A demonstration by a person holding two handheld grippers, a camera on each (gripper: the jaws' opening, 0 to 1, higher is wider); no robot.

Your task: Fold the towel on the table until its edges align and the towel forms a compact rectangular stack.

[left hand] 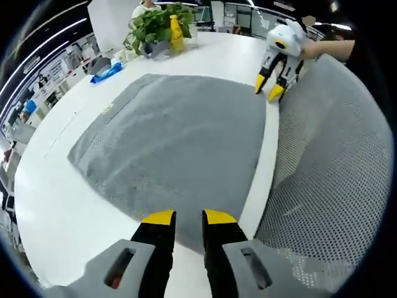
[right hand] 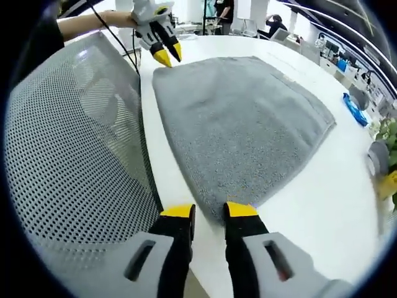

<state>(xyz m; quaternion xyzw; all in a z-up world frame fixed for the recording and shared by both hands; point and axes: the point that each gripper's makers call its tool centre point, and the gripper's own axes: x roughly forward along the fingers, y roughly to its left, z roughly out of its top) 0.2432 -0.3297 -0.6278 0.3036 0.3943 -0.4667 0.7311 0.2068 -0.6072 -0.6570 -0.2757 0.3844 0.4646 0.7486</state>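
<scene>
Yellow-tipped black jaws of the left gripper rise from the bottom of the left gripper view, set a little apart with nothing between them, their tips right at the near corner of the grey towel. In the right gripper view the right gripper stands the same way: jaws slightly spread and empty, tips at the towel's nearest corner, though whether they touch the cloth is hard to judge from this angle.

The towel lies spread flat on the white counter, one side running close along the counter's edge. Beyond that edge sits a grey perforated mesh surface, probably a chair back, seen again in the right gripper view.

At the towel's far corner in the left gripper view the other gripper shows, held by a person's hand. Further out on the counter stand a potted green plant, a yellow bottle just beside it, and a blue object apart from both. An open office stretches behind.
</scene>
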